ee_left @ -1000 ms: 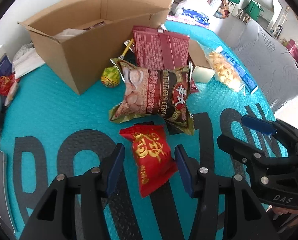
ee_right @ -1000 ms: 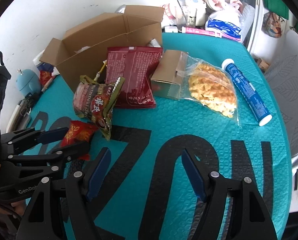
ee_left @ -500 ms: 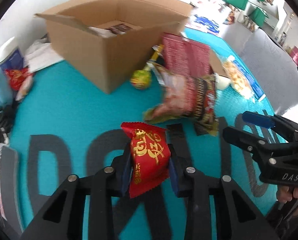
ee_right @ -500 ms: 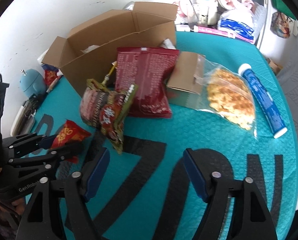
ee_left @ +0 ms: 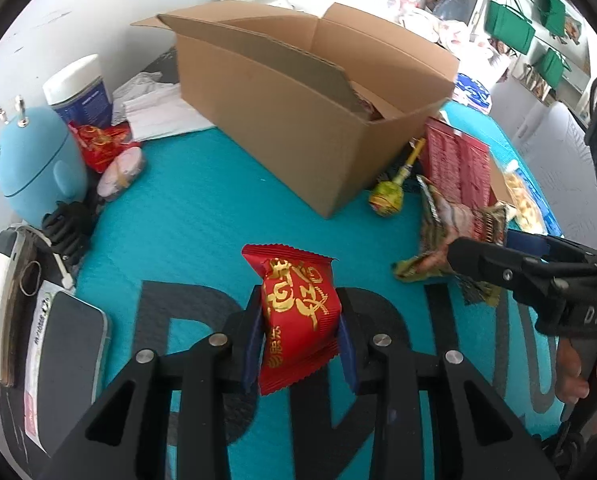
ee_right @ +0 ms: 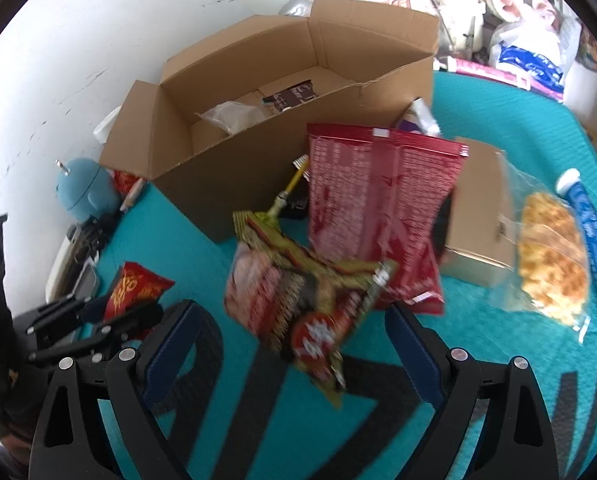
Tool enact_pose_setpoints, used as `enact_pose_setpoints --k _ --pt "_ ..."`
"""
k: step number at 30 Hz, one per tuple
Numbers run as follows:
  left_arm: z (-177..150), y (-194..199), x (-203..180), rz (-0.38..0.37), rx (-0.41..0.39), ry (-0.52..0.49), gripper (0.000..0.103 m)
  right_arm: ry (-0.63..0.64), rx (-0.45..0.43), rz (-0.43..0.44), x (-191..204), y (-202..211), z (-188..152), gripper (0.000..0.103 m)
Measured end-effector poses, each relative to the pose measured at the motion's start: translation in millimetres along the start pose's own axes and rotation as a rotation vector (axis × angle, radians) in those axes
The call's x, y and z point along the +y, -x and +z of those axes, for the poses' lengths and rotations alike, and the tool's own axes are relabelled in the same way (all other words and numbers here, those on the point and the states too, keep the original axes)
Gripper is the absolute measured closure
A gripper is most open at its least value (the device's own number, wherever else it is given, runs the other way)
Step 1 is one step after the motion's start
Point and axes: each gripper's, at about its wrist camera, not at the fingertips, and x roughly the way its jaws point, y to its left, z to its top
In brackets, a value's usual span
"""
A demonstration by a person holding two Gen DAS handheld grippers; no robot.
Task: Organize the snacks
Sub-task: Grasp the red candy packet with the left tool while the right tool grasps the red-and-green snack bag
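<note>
My left gripper [ee_left: 300, 334] is shut on a small red snack packet [ee_left: 298, 312] with gold lettering and holds it above the teal mat; it also shows in the right wrist view [ee_right: 132, 288]. An open cardboard box [ee_left: 310, 116] stands behind it and holds a few items [ee_right: 290, 96]. My right gripper [ee_right: 290, 354] is open, with the brown-green cereal bag [ee_right: 302, 308] between and just beyond its fingers. A dark red snack bag [ee_right: 378, 212] leans behind the cereal bag.
A lollipop [ee_left: 386, 196] lies by the box corner. A small carton [ee_right: 478, 220], a clear bag of yellow snacks [ee_right: 550, 260] and a blue tube [ee_right: 590, 236] lie at the right. A blue gadget [ee_left: 34, 168], jar [ee_left: 78, 92] and phone [ee_left: 66, 348] crowd the left edge.
My left gripper closed on the red packet and lifted it off the mat toward the box. My right gripper moved forward up to the cereal bag, still open.
</note>
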Motion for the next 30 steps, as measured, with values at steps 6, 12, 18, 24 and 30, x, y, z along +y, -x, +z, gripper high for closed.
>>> enact_pose_setpoints --k 6,12,18,24,30 --pt "-0.8 -1.2 11.9 0.012 0.002 0.013 0.071 0.030 0.018 -0.031 14.2 -17.6 6.4 0.010" --pt "-3.7 -3.3 15.8 0.008 0.013 0.015 0.071 0.055 0.025 -0.038 16.9 -22.8 0.8 0.034" --pt "-5.4 -5.0 5.9 -0.024 0.021 -0.010 0.071 0.061 0.021 -0.015 13.9 -15.3 -9.9 0.040" --pt "-8.8 -10.9 -8.7 -0.061 0.050 -0.056 0.071 0.048 0.020 -0.039 6.1 1.7 -27.2 0.040" --pt "-12.5 -14.7 -29.7 -0.083 0.067 -0.113 0.071 0.008 0.014 -0.073 -7.8 23.9 -51.7 0.040"
